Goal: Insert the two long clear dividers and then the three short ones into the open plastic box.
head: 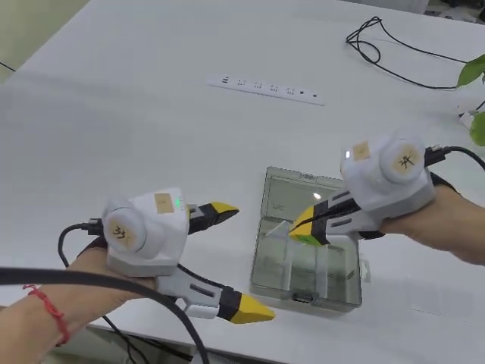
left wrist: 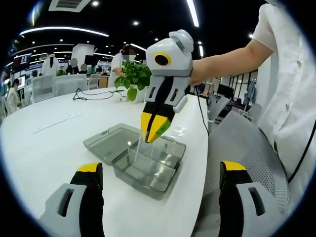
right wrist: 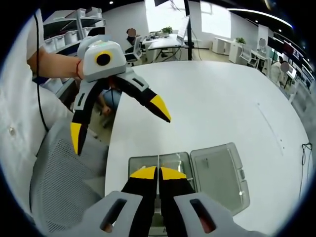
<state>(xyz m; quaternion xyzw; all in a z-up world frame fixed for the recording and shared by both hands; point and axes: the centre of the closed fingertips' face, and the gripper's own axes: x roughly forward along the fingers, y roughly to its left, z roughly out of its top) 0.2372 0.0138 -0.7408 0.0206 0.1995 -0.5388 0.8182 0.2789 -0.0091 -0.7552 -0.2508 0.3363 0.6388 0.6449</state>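
Your right gripper [head: 305, 226] has its jaws pinched tight on a clear divider [left wrist: 140, 149], just above the open box [head: 303, 294] at the near edge of the table [head: 151, 114]. Your left gripper [head: 244, 260] hangs just left of the box, jaws wide apart, holding nothing. I think some dividers are already in. Next, hold this one straight and push it down into its slots. I can't read any words anywhere.

light: bright, even overhead (ceiling strips [left wrist: 193, 14]) | shadows: soft | edges: fisheye-bent | focus: sharp
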